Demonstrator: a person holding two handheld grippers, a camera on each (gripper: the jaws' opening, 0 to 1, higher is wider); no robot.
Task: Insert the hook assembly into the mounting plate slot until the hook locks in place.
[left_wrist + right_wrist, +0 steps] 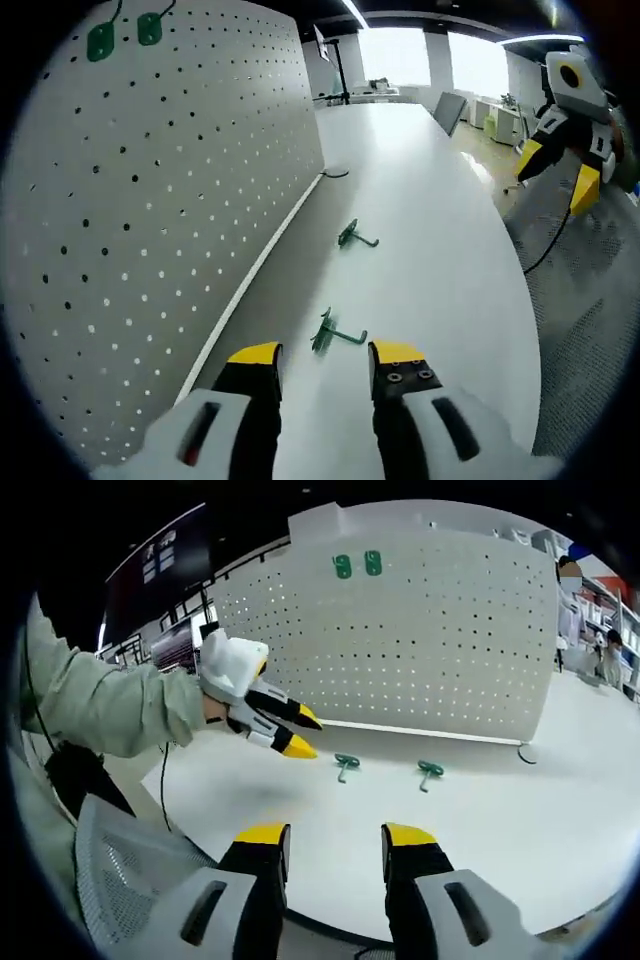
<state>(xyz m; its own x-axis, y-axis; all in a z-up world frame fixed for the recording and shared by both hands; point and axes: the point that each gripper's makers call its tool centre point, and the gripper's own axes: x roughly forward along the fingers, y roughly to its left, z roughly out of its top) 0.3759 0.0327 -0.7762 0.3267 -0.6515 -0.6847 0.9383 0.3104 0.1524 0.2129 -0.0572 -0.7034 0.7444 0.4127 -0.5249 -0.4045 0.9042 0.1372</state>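
In the left gripper view the left gripper (325, 355) hangs low over the white tabletop (440, 260) with its yellow-tipped jaws apart and nothing between them, and just past the tips lies the nearer small green metal hook with a flat mounting head (335, 332). Its long axis runs across the gap between the jaws — head toward the board side, thin shank pointing away from it. Further along the table lies a second green hook of the same kind (355, 236), head again toward the board, shank trailing outward. To the side stands the white perforated pegboard panel (170, 200), with two green hooks already mounted high on it (124, 36). In the right gripper view the right gripper (335, 845) hovers at the table's near edge, jaws open and empty, well apart from both loose hooks (346, 764) (430, 770). The likely trouble, as I judge it: the nearer hook lies flat and thin, so jaws closing on the shank could skate over it or flick it aside. Gripped at a skewed angle, its head would meet the board's hole crooked and fail to lock.
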